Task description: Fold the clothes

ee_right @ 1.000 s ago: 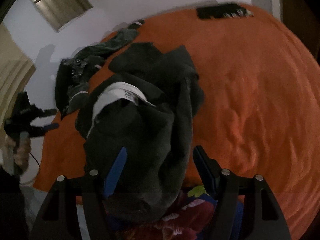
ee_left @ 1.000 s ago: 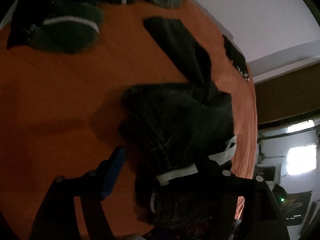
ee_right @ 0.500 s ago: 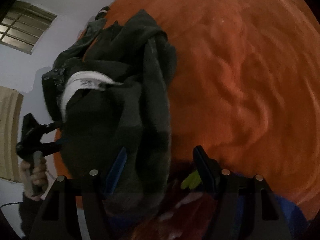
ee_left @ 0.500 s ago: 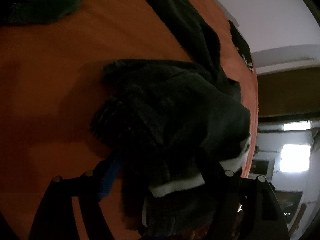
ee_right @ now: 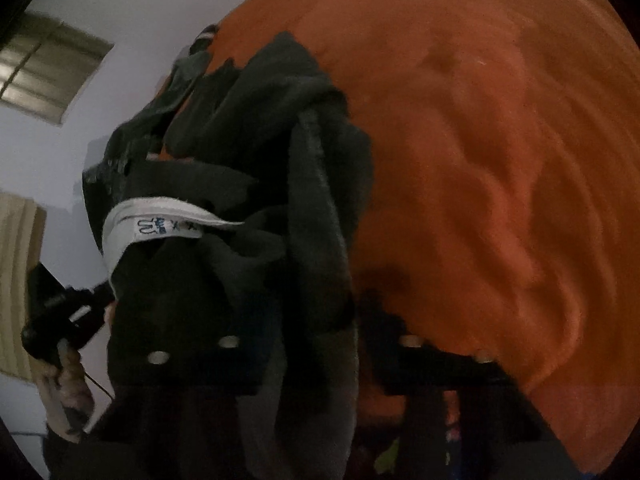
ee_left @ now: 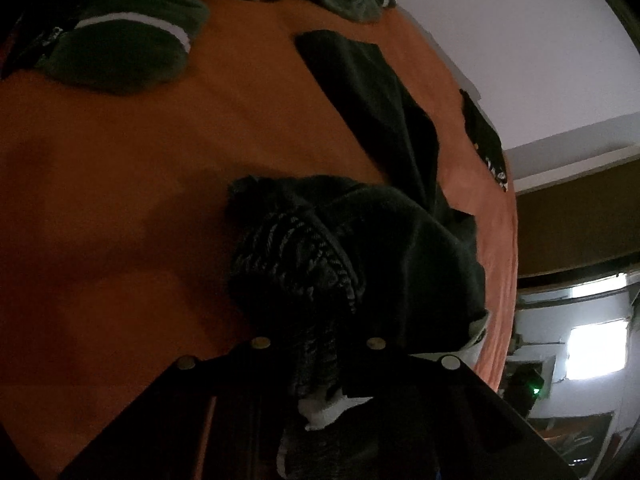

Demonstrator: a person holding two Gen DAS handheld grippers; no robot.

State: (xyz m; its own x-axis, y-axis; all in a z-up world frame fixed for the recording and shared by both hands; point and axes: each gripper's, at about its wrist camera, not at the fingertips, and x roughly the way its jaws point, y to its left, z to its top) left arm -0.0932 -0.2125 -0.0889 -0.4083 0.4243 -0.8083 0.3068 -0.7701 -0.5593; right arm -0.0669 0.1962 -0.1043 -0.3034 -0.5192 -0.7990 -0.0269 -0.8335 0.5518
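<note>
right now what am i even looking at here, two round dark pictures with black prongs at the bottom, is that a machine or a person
It is a person, not a machine. Each hand carries a hand-held two-finger clamp with a wide-angle camera that looks along its fingers, which is why the pictures are round. One picture comes from the left gripper, the other from the right gripper, which also shows the person's other hand and its tool. Below lies an orange bedspread. On it sits a crumpled dark garment with a white collar band. Both clamps are closing, with its cloth between their jaws. More dark clothes lie heaped at the far edge.
</note>
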